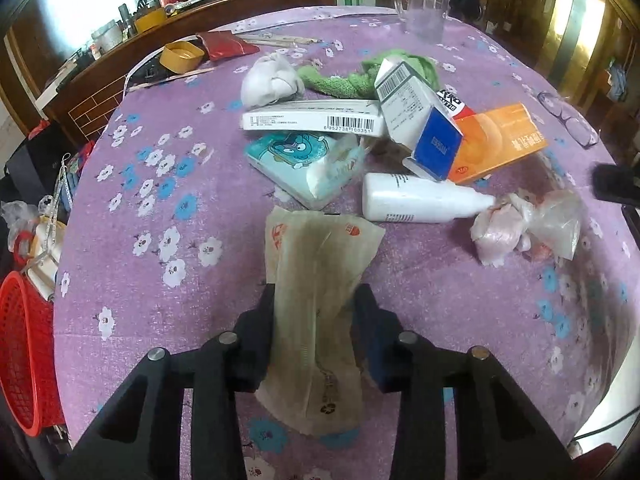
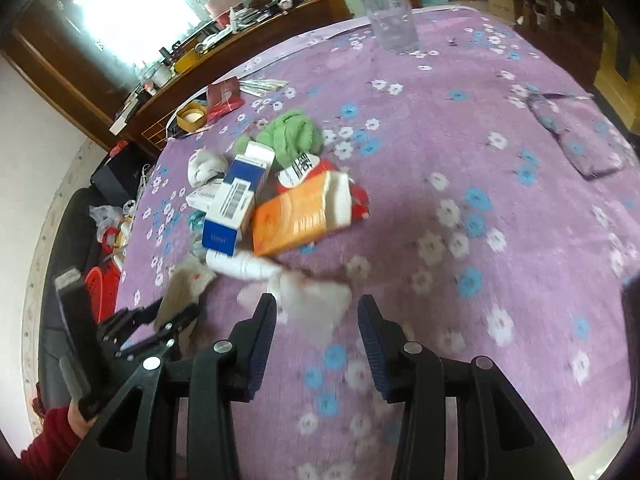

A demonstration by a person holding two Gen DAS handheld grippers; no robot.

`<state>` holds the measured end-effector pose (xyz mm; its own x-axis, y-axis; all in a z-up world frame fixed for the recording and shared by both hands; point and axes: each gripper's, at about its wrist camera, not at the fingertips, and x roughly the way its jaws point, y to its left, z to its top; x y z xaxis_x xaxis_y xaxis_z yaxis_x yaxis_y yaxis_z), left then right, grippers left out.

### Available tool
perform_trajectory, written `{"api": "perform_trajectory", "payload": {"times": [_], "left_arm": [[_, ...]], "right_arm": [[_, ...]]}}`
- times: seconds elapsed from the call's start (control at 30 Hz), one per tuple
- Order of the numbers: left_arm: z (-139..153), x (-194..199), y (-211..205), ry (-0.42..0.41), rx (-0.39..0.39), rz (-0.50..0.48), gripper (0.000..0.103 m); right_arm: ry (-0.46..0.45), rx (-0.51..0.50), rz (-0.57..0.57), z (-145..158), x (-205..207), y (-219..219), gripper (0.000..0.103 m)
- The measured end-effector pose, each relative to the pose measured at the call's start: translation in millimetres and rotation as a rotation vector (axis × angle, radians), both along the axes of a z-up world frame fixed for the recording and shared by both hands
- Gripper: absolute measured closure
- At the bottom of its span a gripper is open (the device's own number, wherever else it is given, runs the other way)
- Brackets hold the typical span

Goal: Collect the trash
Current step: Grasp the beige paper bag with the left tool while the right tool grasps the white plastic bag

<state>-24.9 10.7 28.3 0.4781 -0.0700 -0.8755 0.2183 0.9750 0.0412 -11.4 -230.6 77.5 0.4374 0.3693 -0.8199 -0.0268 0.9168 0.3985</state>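
1. Here the left gripper (image 1: 314, 300) has its fingers closed on the brown paper wrapper (image 1: 316, 280), whose long axis runs straight ahead along the worktop (image 1: 440, 320).
2. The right gripper (image 2: 316, 312), fingers open and empty, is nearest the crumpled plastic bag (image 2: 316, 300) just ahead.

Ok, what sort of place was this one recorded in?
Probably a lived-in home, a dining or living room: a round table under a purple flowered cloth, a cluttered wooden sideboard behind it, and a clear plastic jug.

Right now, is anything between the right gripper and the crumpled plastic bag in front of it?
Nothing visible. The right gripper has open jaws, and the plastic bag lies just ahead of them on the bare tablecloth.
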Motion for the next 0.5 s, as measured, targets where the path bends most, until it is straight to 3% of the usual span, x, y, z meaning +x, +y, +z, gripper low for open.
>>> {"api": "perform_trajectory", "payload": {"times": [0.13,0.23,0.4,0.5], "left_arm": [[1,-6,6,0.001,-0.022,0.006,0.067],[2,-14,12,0.009,-0.033,-0.007,0.067],[4,-16,30,0.024,-0.063,-0.008,0.067],[3,-14,39,0.034,-0.075,-0.030,0.067]], "right_arm": [[0.046,0.021,0.011,-24,23,10,0.068],[0.091,0.053,0.037,-33,18,22,0.076],[0.147,0.111,0.110,-32,-9,54,0.075],[0.122,0.098,0.107,-23,-18,64,0.075]]}}
